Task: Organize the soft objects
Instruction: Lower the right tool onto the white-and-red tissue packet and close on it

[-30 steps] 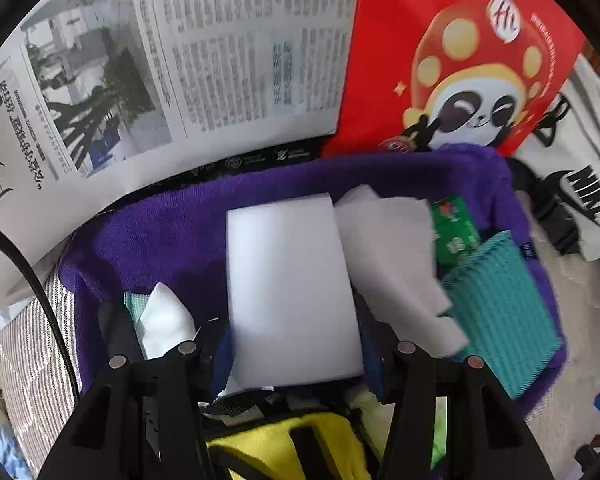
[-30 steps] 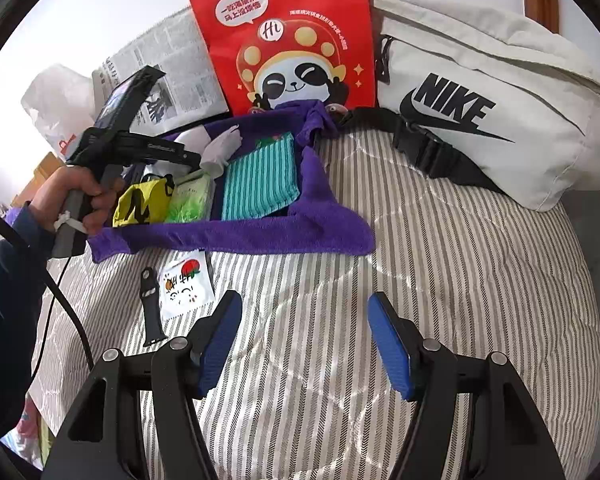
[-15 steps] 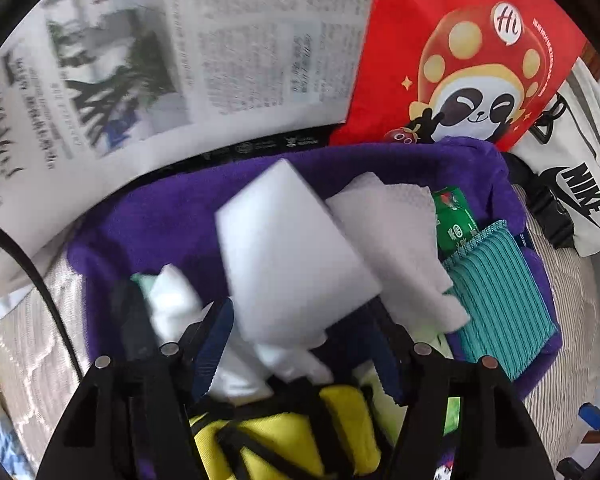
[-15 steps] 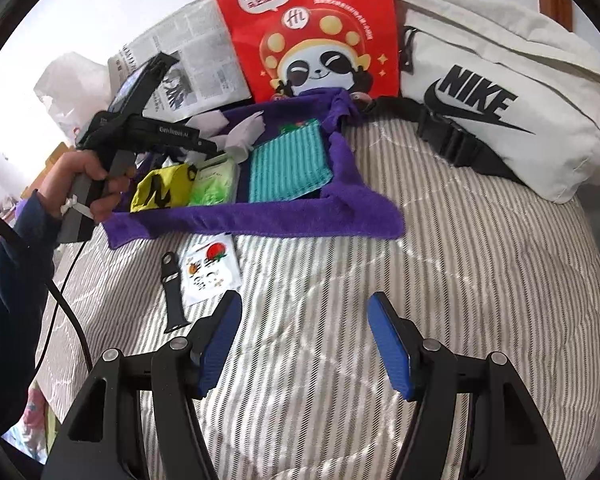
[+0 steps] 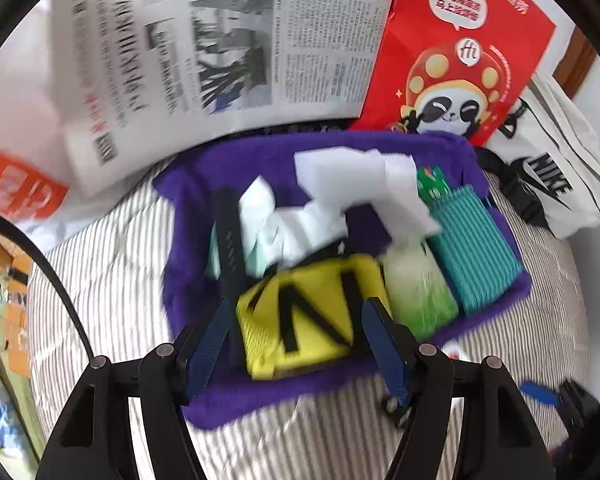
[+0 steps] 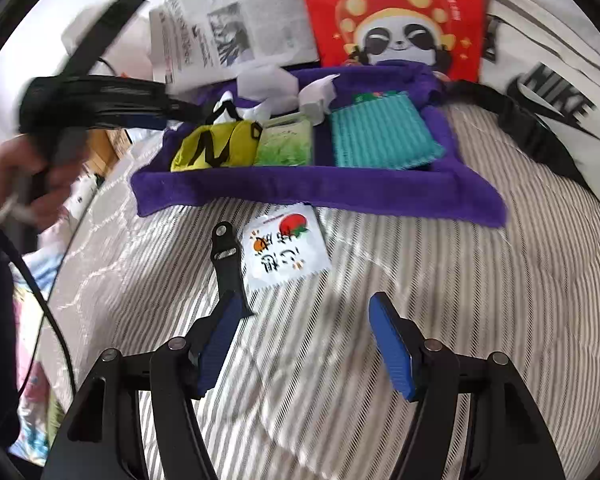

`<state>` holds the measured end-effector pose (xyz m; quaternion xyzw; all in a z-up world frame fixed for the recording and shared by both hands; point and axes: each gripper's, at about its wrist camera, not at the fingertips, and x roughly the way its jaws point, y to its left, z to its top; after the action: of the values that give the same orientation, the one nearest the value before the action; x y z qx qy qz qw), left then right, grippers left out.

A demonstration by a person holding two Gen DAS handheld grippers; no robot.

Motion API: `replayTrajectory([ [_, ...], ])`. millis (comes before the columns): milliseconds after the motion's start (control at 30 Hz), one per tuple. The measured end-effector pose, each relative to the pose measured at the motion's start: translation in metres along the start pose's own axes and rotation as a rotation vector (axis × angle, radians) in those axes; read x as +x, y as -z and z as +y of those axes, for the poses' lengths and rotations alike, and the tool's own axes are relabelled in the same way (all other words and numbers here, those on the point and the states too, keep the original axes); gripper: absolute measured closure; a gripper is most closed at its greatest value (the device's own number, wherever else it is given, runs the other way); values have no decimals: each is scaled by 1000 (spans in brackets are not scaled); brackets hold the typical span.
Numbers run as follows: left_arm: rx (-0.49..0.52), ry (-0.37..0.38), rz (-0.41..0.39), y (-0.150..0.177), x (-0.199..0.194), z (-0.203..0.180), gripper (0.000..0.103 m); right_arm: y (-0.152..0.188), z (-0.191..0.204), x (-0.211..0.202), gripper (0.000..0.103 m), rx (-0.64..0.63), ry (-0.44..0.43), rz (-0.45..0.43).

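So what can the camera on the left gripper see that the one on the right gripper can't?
Only the left wrist view shows the orange packet at the far left edge and a black strap lying on the purple towel. Only the right wrist view shows the white fruit-print sachet and another black strap on the striped bedding, plus the person's hand holding the left gripper. Both share the towel, yellow pouch, teal cloth, newspaper and red panda bag.
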<state>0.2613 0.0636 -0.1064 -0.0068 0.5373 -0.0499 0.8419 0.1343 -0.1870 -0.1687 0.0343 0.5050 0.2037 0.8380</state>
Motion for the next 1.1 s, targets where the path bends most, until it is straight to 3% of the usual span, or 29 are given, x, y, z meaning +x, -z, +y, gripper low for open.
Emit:
replayTrajectory([
  [200, -19, 14, 0, 44, -21, 7, 36, -19, 26, 36, 33, -85, 59, 11],
  [433, -48, 13, 10, 81, -38, 25, 36, -27, 28, 69, 30, -111, 100, 63],
  [733, -95, 51, 37, 108, -37, 36, 36, -21, 47, 77, 24, -186, 138, 28],
  [800, -95, 56, 45, 113, -36, 37, 36, -21, 48, 78, 30, -180, 139, 15],
  [867, -99, 56, 50, 117, -36, 38, 36, -22, 49, 78, 56, -187, 138, 3],
  [900, -102, 58, 50, 120, -36, 39, 36, -23, 50, 78, 62, -194, 130, 1],
  [1100, -126, 69, 47, 132, -39, 47, 36, -26, 49, 74, 78, -210, 126, 20],
])
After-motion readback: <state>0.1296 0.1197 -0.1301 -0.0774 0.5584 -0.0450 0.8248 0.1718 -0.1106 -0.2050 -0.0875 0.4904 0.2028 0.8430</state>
